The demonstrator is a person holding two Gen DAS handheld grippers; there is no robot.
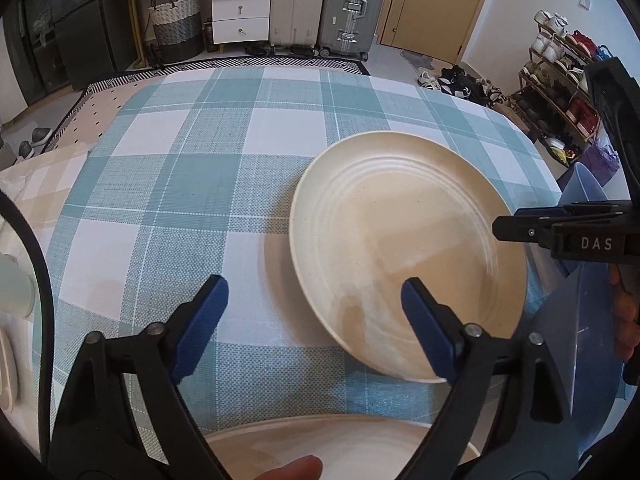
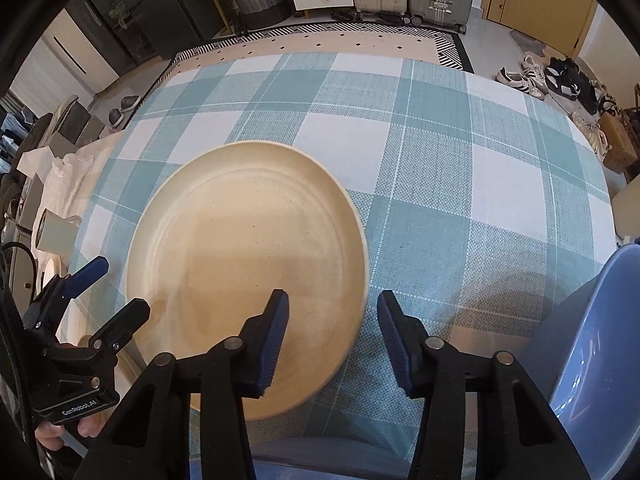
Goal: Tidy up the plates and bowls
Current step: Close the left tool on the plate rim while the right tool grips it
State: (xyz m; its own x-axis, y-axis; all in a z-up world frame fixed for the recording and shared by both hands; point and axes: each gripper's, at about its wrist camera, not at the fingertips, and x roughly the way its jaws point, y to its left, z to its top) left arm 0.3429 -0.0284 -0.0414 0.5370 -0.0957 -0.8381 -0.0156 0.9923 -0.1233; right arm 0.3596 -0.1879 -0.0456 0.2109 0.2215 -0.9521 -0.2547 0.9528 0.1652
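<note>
Your cream plate [image 2: 248, 276] lies flat on the teal-and-white checked tablecloth [image 2: 460, 184], on the near part of the table. Far of it and to its right the cloth is bare all the way to the far table edge, so most of your open room lies there. To the left the checked cloth ends at a beige cloth [image 1: 36, 184], and a pale cup [image 2: 56, 232] stands just past that edge. On the right a blue plastic chair [image 2: 596, 340] rises close beside the table edge.

Your right gripper [image 2: 332, 338] is spread wide and holds nothing; its left finger hangs over the plate's near-right part, its right finger over bare cloth. Your left gripper [image 1: 314, 328] is also spread wide and empty, with its right finger over the plate's near-left rim. A second cream plate [image 1: 340, 440] shows only its far rim at the near edge, under that gripper.

The plate is round, shallow and matte, with faint concentric ridges inside the rim, fine dark specks and nothing on it.
</note>
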